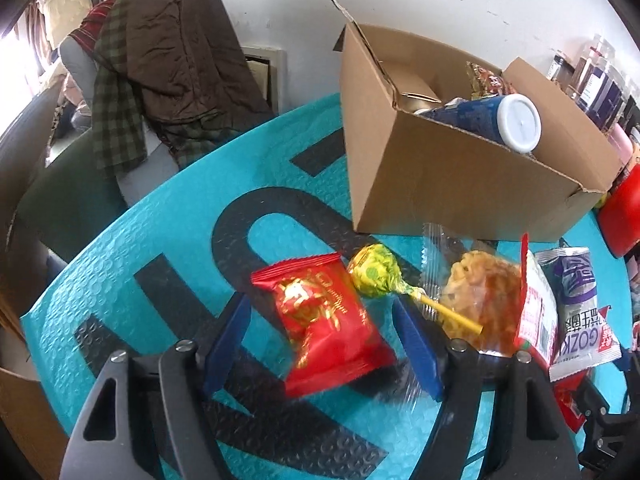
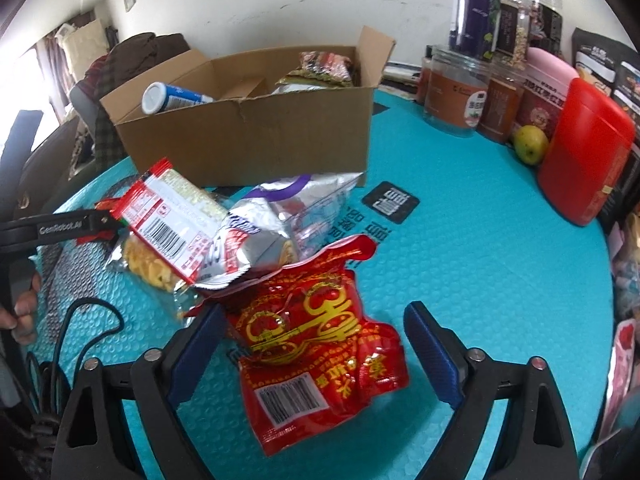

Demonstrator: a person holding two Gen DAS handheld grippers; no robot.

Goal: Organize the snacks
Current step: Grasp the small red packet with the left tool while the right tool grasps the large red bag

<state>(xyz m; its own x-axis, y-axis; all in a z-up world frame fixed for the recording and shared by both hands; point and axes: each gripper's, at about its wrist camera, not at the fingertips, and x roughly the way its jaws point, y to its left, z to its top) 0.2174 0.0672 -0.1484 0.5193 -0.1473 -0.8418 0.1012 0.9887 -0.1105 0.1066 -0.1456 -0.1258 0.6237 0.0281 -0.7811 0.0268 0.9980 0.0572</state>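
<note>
A small red and gold packet [image 1: 328, 328] lies on the teal mat between the blue pads of my left gripper [image 1: 322, 348], which stands open and clear of it. Beside it are a yellow-green lollipop [image 1: 374, 274] and a clear bag of orange crisps [image 1: 480, 300]. My right gripper [image 2: 316, 356] is open astride a larger red bag [image 2: 316, 352]; its right pad stands apart from the bag. Behind lie a silver and purple bag [image 2: 276, 224] and a red and white packet [image 2: 172, 216]. The open cardboard box [image 2: 248, 144] holds a blue can [image 2: 168, 98] and packets.
Jars [image 2: 456, 92], a red tin [image 2: 580, 160] and a green fruit [image 2: 530, 144] line the table's right side. A chair draped with a brown coat [image 1: 160, 72] stands past the table's far edge. A black cable [image 2: 88, 320] trails at the lower left.
</note>
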